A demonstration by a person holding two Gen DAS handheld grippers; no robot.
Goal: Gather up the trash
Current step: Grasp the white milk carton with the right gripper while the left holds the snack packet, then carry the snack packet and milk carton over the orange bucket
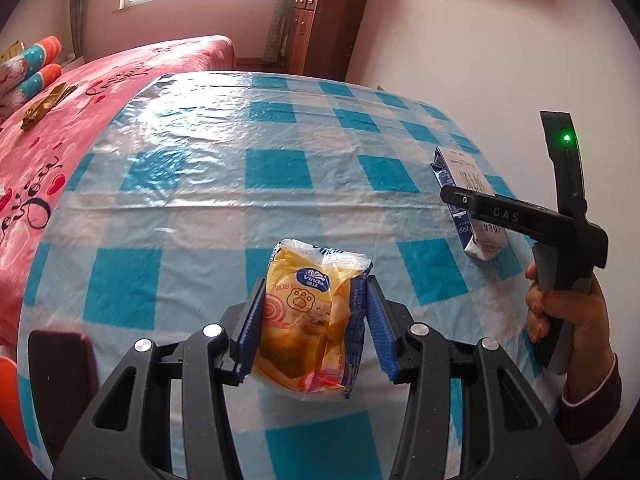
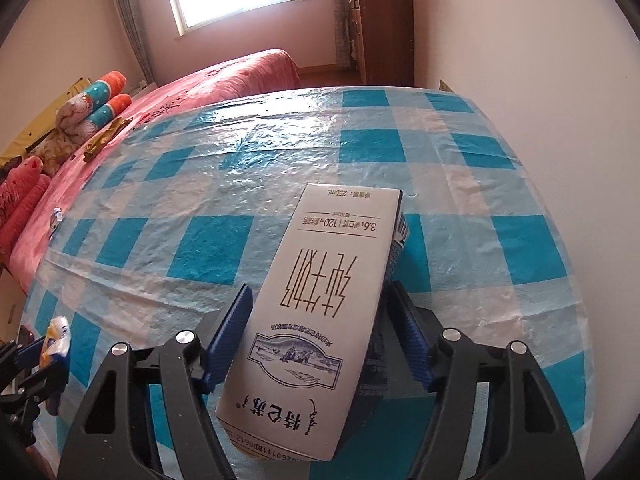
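My left gripper (image 1: 316,320) is shut on a yellow tissue pack (image 1: 312,316) with a Vinda logo, its blue pads pressing both sides, over the blue-and-white checked table (image 1: 240,184). My right gripper (image 2: 320,328) is shut on a white milk carton (image 2: 316,320) with Chinese print, held lengthwise between the blue pads. The carton (image 1: 468,196) and the right gripper's black body show at the right of the left wrist view. The left gripper with the tissue pack (image 2: 56,336) shows at the left edge of the right wrist view.
A bed with a pink cover (image 1: 80,100) and rolled pillows (image 2: 96,104) lies left of the table. A wooden cabinet (image 1: 332,28) stands by the far wall. A dark object (image 1: 60,372) sits at the table's near left edge.
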